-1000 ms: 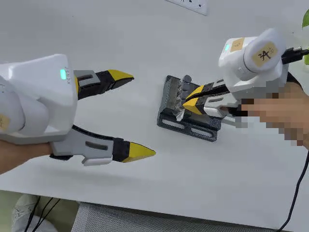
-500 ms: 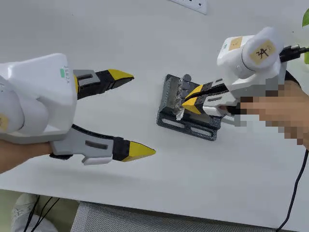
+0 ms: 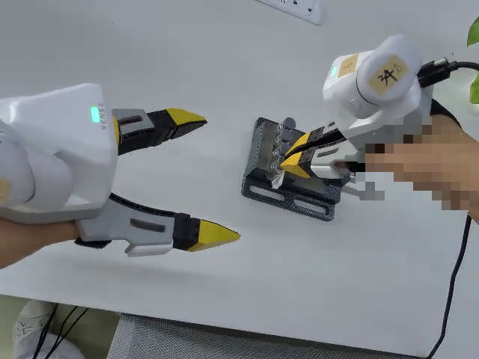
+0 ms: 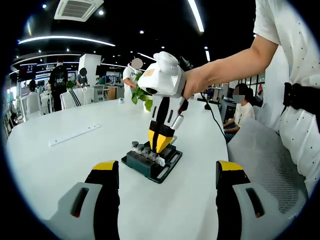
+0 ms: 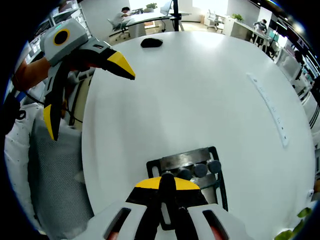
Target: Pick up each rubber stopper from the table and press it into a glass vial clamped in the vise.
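Observation:
A black vise (image 3: 288, 196) sits mid-table and clamps a row of glass vials (image 3: 284, 138) capped with grey stoppers (image 5: 200, 170). My right gripper (image 3: 288, 158) is shut, its yellow tips pressed down onto the near end of the vial row; what lies under the tips is hidden. In the right gripper view the jaws (image 5: 166, 182) meet just in front of the vise (image 5: 172, 161). My left gripper (image 3: 222, 176) hangs open and empty to the left of the vise, well clear of it. In the left gripper view the right gripper (image 4: 160, 142) stands over the vise (image 4: 150, 167).
A white power strip (image 3: 296, 7) lies at the table's far edge. A black cable (image 3: 453, 284) trails off the right side. A grey chair seat (image 3: 187, 336) sits below the near edge. Green leaves (image 3: 473, 30) poke in at far right.
The right gripper's body has leaned slightly to the left while its tips stay on the vial row. The left gripper has not moved.

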Motion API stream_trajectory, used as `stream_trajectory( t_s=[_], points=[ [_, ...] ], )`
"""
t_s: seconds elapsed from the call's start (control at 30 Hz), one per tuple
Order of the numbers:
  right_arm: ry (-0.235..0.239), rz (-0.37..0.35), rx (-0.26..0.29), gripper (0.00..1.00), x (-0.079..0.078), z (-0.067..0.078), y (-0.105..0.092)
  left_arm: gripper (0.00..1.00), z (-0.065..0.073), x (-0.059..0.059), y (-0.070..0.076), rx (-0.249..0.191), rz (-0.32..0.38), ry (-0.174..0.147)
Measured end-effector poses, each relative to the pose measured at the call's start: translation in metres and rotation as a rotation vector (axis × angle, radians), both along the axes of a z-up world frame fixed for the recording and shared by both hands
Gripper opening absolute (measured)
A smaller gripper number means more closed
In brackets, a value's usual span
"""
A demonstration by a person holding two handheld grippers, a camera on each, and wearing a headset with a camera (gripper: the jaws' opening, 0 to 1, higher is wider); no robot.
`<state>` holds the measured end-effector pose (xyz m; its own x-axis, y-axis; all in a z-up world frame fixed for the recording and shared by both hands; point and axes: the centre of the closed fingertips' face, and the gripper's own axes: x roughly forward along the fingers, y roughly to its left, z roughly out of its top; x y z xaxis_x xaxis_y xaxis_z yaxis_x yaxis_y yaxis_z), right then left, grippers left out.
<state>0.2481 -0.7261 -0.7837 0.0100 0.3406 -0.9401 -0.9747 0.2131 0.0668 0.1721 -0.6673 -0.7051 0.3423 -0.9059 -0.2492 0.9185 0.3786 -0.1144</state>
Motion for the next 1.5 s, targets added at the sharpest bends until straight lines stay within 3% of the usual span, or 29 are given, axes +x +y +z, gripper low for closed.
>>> stream_trajectory(
  t_s=[0.43, 0.9, 1.27, 1.5],
  points=[
    [0.039, 0.032, -0.065, 0.02, -0.0025, 0.0000, 0.0001, 0.78, -0.0001, 0.0002, -0.0003, -0.003, 0.003, 0.000],
    [0.025, 0.055, -0.099, 0.01, -0.0032, -0.0013, -0.0011, 0.78, 0.0018, 0.0007, -0.0034, -0.006, 0.002, -0.002],
    [0.040, 0.056, -0.115, 0.01, -0.0026, -0.0025, -0.0027, 0.78, 0.0026, 0.0006, -0.0059, -0.007, 0.000, -0.004],
    [0.020, 0.069, -0.124, 0.01, -0.0025, -0.0037, -0.0020, 0.78, 0.0042, 0.0014, -0.0078, -0.008, -0.002, -0.009]
  ],
)
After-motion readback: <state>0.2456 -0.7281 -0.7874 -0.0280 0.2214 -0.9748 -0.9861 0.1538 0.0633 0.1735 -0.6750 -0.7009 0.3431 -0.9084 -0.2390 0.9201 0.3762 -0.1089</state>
